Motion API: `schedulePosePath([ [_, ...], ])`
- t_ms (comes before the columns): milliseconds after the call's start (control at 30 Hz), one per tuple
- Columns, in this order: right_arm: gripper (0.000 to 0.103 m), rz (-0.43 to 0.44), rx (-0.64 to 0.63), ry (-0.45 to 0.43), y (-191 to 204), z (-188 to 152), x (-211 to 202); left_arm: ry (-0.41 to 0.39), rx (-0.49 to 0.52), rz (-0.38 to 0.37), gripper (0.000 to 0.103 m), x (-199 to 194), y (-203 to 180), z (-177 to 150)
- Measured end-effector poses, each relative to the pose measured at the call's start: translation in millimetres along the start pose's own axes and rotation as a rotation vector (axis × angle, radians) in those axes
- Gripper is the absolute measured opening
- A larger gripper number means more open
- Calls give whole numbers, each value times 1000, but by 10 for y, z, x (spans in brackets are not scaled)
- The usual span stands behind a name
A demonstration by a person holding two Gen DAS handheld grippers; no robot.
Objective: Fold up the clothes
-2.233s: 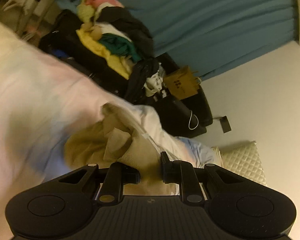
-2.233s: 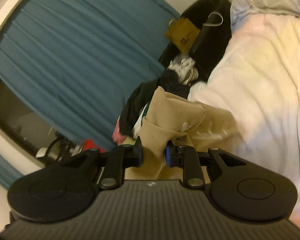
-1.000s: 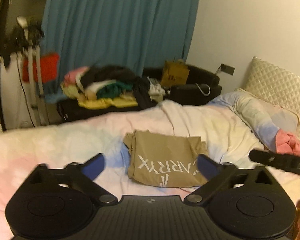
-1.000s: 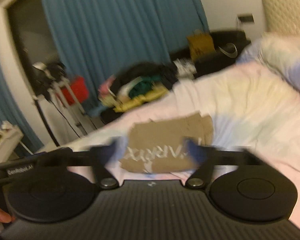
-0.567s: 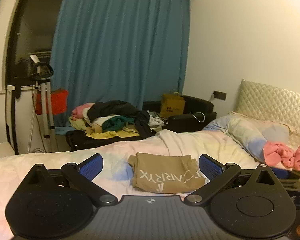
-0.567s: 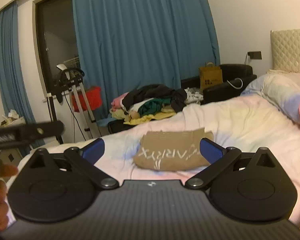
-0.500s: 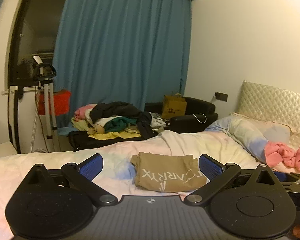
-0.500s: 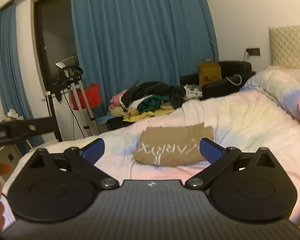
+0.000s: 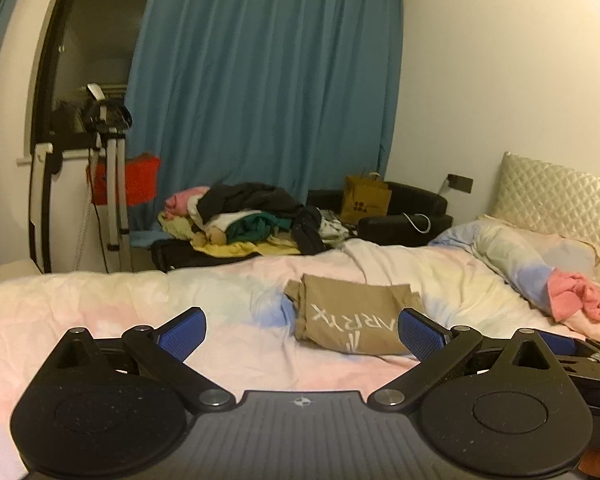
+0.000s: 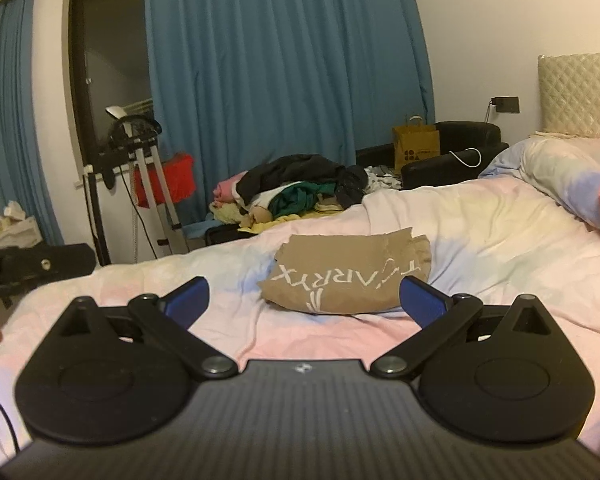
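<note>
A tan T-shirt (image 9: 352,318) with white lettering lies folded into a rectangle on the pastel bedspread (image 9: 100,312); it also shows in the right wrist view (image 10: 348,276). My left gripper (image 9: 302,330) is open and empty, held back from the shirt, which lies ahead and slightly right. My right gripper (image 10: 304,298) is open and empty, also held back, with the shirt just beyond its fingers. The right gripper's body shows at the left view's lower right edge (image 9: 596,354).
A pile of unfolded clothes (image 9: 244,220) lies on a dark suitcase beyond the bed. A pink garment (image 9: 580,296) rests by the pillow at right. A black sofa with a brown paper bag (image 9: 364,200), a tripod (image 9: 108,184) and blue curtains stand behind.
Both grippers let go of the tan shirt, opened wide and drew back and up. The shirt now lies folded on the bed. In the last half second the views barely shift.
</note>
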State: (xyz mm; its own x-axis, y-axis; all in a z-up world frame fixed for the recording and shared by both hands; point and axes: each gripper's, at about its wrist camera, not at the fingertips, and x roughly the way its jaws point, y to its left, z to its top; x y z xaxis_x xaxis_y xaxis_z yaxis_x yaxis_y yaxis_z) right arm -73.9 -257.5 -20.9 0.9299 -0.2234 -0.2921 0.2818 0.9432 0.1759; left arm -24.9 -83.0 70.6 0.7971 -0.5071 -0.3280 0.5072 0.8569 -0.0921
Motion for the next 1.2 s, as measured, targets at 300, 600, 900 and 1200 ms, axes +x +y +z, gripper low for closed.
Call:
schedulePosePath([
  [300,103,-21,3,17,-6,-35,25,12,22,11,103,37,-40,-96],
  [600,103,-23,15,25,-28,-38,24,23,27,9,103,48,-63,-115],
  [900,103,-24,20,33,-37,-48,32,16,22,5,103,37,-73,-130],
  [1200,103,-28,18,36,-35,-53,46,16,0,10,103,31,-34,-132],
])
